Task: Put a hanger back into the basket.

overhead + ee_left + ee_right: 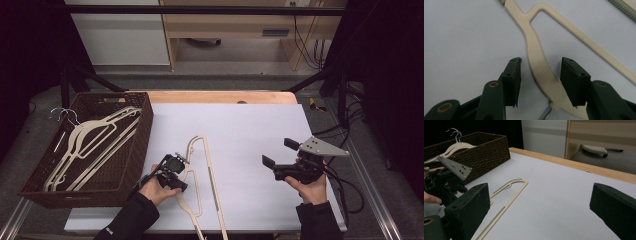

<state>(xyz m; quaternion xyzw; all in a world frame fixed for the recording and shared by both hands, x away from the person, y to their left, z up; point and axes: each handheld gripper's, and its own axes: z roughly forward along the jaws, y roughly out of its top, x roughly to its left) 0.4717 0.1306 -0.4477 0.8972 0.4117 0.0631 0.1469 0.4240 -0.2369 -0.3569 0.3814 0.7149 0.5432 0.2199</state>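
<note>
The right tongs (541, 207) stand wide apart, one black padded jaw rising at the lower left and the other at the lower right, with nothing between them but the white sheet covering the desk (564, 202). On that sheet lies a flat cream-coloured wooden clothes hanger (509, 195), its rounded end pointing away. At the left edge a hand grips the left tongs (441, 187), black-bodied with a grey three-cornered plate on top, low over the near end of the hanger. Behind it sits a dark brown woven wicker basket (486, 152) holding more cream hangers with metal hooks (455, 143). The desk's pale wooden edge (579, 166) runs beyond the sheet.
</note>
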